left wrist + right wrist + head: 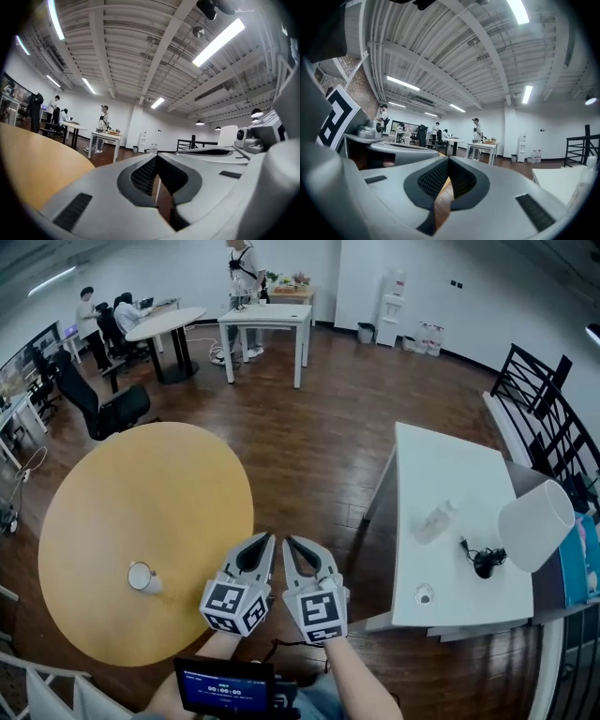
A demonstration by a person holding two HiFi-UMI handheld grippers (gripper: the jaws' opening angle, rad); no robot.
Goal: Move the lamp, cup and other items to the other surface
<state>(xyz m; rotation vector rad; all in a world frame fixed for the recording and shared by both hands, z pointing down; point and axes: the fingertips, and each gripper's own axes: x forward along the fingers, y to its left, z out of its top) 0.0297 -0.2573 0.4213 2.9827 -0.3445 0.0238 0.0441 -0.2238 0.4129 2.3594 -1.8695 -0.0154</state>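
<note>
Fingers (140,176) on our left gripper (156,158) are pressing tip to tip with nothing between them. The right gripper (448,160) is doing the same, so both pairs are pinched fully together and carrying nothing. We are holding the two grippers side by side, nearly touching, close in front of the body and pointing level. We are reading this as an in-between pose rather than a reach, since no item lies near enough for either one to take.

Below them the dark wooden floor (319,456) is showing in the gap between the two surfaces. To our left, the round yellow surface (112,493) is carrying only the cup (142,577), which is sitting near its close edge, well apart from the left gripper. To our right, the white surface (441,474) is bearing the rest:
- the lamp (536,525), its white shade leaning at the far right edge with a black cord (484,562) curled just beside it
- a clear item (435,519) near the middle, too faint to name
- a small round piece (424,594) near the close edge

We are judging that the cup is already across and the lamp and smaller things are waiting. On that reading the closed, empty fingers are making sense, and they will need to open before the next pick.
</note>
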